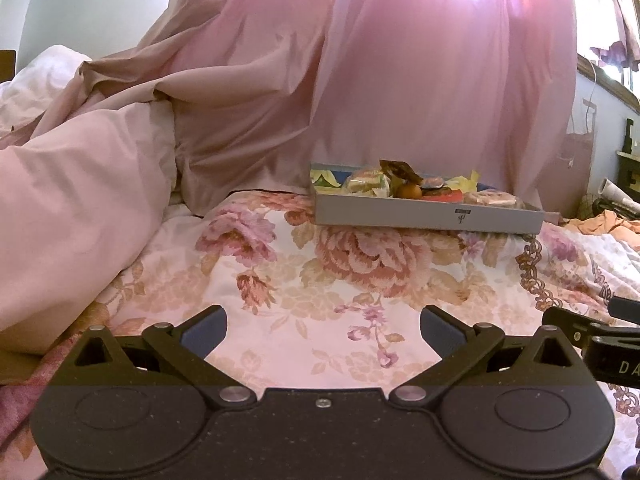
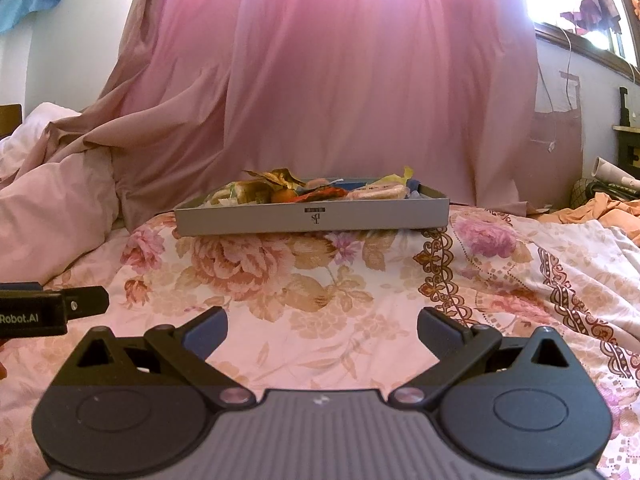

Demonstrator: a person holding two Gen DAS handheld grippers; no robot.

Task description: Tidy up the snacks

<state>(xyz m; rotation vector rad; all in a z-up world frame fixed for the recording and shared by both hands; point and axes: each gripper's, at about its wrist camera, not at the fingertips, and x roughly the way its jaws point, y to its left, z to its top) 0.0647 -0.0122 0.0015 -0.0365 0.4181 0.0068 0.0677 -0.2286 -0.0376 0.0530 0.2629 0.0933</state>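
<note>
A shallow grey box [image 1: 424, 214] [image 2: 312, 216] lies on the floral bedspread ahead of both grippers, holding several wrapped snacks. Among them I see a small orange fruit [image 1: 409, 191] [image 2: 285, 196], a wrapped round cake [image 1: 368, 183] and a red packet [image 2: 320, 194]. My left gripper [image 1: 323, 330] is open over the bedspread, well short of the box, with nothing between its fingers. My right gripper [image 2: 322, 330] is open too, with nothing held, facing the front wall of the box. Part of the other gripper [image 2: 52, 312] shows at the left edge of the right wrist view.
A floral bedspread [image 2: 280, 280] covers the bed. A bunched pink duvet [image 1: 80, 200] rises at the left. A pink curtain [image 2: 360, 80] hangs behind the box. Orange cloth and rolled paper [image 2: 612, 176] lie at the far right.
</note>
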